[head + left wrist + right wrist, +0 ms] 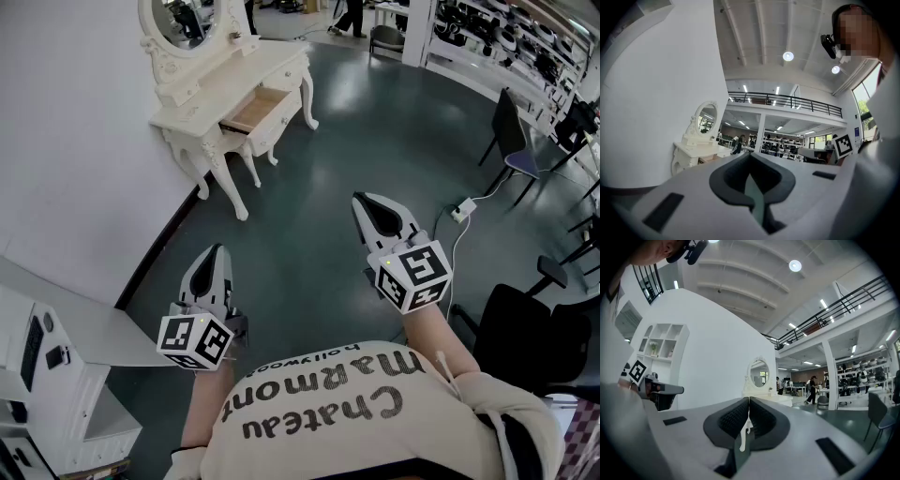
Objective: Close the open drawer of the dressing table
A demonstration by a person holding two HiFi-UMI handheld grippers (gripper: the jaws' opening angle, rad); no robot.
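Note:
The white dressing table (192, 105) with an oval mirror (184, 19) stands against the curved white wall at the far left. Its drawer (260, 112) is pulled out, and the wooden inside shows. Both grippers are held level over the dark floor, well short of the table, with nothing in them. My left gripper (219, 250) is shut; in the left gripper view (750, 154) the table (696, 152) is small and far off to the left. My right gripper (359, 199) is shut too; in the right gripper view (749, 399) the table (761, 392) lies straight beyond the tips.
A white cabinet (47, 375) stands at my near left. Black chairs (511, 131) (530, 337) are on the right, with a white power strip (460, 212) and its cable on the floor between. Display shelves (506, 37) line the far right. People walk far behind the table.

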